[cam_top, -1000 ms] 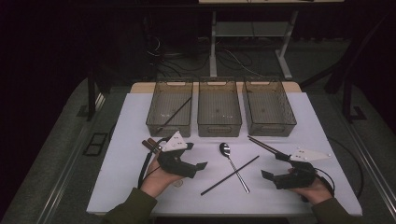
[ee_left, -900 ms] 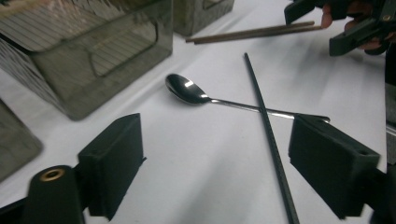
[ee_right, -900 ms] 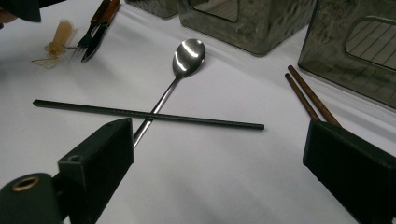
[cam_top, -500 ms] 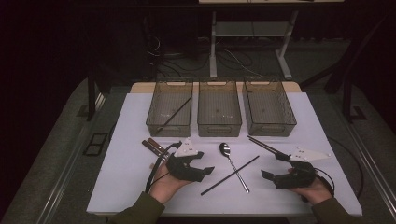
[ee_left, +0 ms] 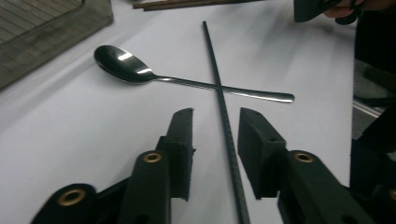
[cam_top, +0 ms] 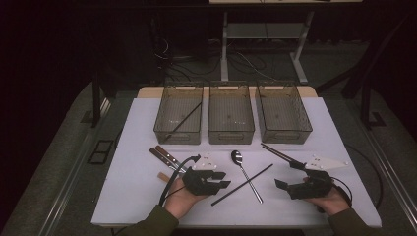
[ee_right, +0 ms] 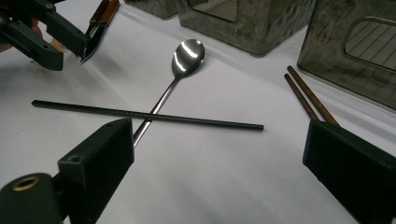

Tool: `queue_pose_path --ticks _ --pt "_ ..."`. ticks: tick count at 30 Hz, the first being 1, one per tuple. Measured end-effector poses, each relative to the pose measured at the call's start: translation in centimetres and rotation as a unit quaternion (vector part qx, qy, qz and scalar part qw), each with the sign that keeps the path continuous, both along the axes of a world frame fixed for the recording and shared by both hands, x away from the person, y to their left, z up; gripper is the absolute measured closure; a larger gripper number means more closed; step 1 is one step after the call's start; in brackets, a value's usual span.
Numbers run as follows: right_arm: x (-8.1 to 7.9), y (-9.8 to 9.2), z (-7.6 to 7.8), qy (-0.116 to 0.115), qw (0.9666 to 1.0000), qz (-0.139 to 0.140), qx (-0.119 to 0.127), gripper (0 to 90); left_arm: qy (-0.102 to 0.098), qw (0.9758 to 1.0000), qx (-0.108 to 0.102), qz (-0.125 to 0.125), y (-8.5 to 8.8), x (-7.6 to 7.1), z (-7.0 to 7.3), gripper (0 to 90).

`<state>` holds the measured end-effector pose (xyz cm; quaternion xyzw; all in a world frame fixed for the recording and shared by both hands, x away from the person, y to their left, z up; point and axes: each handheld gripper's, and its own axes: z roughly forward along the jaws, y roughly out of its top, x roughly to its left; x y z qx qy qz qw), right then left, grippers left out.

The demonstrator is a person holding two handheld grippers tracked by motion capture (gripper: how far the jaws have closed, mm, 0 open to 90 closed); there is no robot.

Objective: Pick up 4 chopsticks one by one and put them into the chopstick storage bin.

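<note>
High view: three grey bins [cam_top: 231, 115] are lined up at the far side of the white desk [cam_top: 128, 147]; a black chopstick [cam_top: 183, 120] is leaned inside the left one. The left gripper [cam_top: 223, 180] is held at the near end of another black chopstick [cam_top: 243, 184], which is laid across a spoon [cam_top: 246, 173]. A brown-handled pair [cam_top: 166, 156] is seen just left of it, a second brown pair [cam_top: 276, 152] by the right bin. The right gripper [cam_top: 281, 186] is held low, w/ nothing in it.

Left gripper view: the black chopstick [ee_left: 224, 116] is seen running between the two jaws, which have just been closing in but are not yet pressed on it; gaps remain on both sides. The spoon [ee_left: 140, 74] is crossed under it.

Right gripper view: the jaws are spread wide apart over bare desk; chopstick [ee_right: 144, 114], spoon [ee_right: 184, 58] and brown pair [ee_right: 308, 95] lie ahead, w/ the left gripper [ee_right: 70, 46] at upper left.
</note>
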<state>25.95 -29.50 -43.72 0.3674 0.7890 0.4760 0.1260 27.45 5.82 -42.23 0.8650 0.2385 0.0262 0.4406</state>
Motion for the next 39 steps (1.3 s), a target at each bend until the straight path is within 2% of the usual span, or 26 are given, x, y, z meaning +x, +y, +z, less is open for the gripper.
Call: queue_pose_path --ticks 7,12,18,20,23,26,28,32,34,35,36,39 --pt "0.0 0.0 0.0 0.001 1.0 0.001 -0.001 8.7 0.018 0.9996 0.019 -0.011 -0.9 -0.2 -1.0 74.0" --pt "0.0 0.1 0.0 0.0 1.0 0.003 -0.002 8.7 0.031 0.999 0.026 -0.018 -1.3 -0.2 -1.6 76.3" --pt "-0.1 0.1 0.0 -0.001 1.0 0.004 -0.003 8.7 0.033 0.9986 0.036 -0.021 -1.9 -0.4 -2.2 78.3" --pt "-0.1 0.2 0.2 -0.005 1.0 0.006 0.0 8.7 0.028 0.9984 0.041 -0.028 -1.9 -0.2 -2.3 78.4" --pt "0.0 0.4 0.0 -0.002 0.9999 0.007 -0.008 8.7 0.03 0.9982 0.043 -0.029 -2.0 -0.3 -2.5 78.7" --pt "0.0 0.3 0.1 -0.002 1.0 0.006 -0.001 8.7 0.037 0.9979 0.045 -0.027 -2.2 -0.5 -2.8 79.4" --pt "0.0 0.3 0.0 -0.001 1.0 0.007 -0.003 8.7 0.03 0.9979 0.05 -0.029 -2.2 -0.5 -2.8 80.1" --pt "0.0 0.4 0.1 -0.001 1.0 0.007 -0.003 8.7 0.021 0.9981 0.051 -0.028 -2.2 -0.5 -2.9 83.1" --pt "0.0 0.4 0.1 -0.001 1.0 0.006 -0.002 8.7 0.029 0.9982 0.048 -0.02 -2.2 -0.7 -3.0 83.8" --pt "0.0 0.4 0.1 -0.001 1.0 0.006 -0.002 8.7 0.023 0.9981 0.051 -0.026 -2.2 -0.5 -3.0 84.2" --pt "0.0 0.4 0.1 0.0 1.0 0.006 -0.002 8.7 0.03 0.9983 0.047 -0.019 -2.2 -0.6 -3.0 84.4" --pt "0.0 0.4 0.0 0.0 1.0 0.006 -0.003 8.7 0.031 0.9985 0.042 -0.014 -2.2 -0.6 -3.0 84.9"
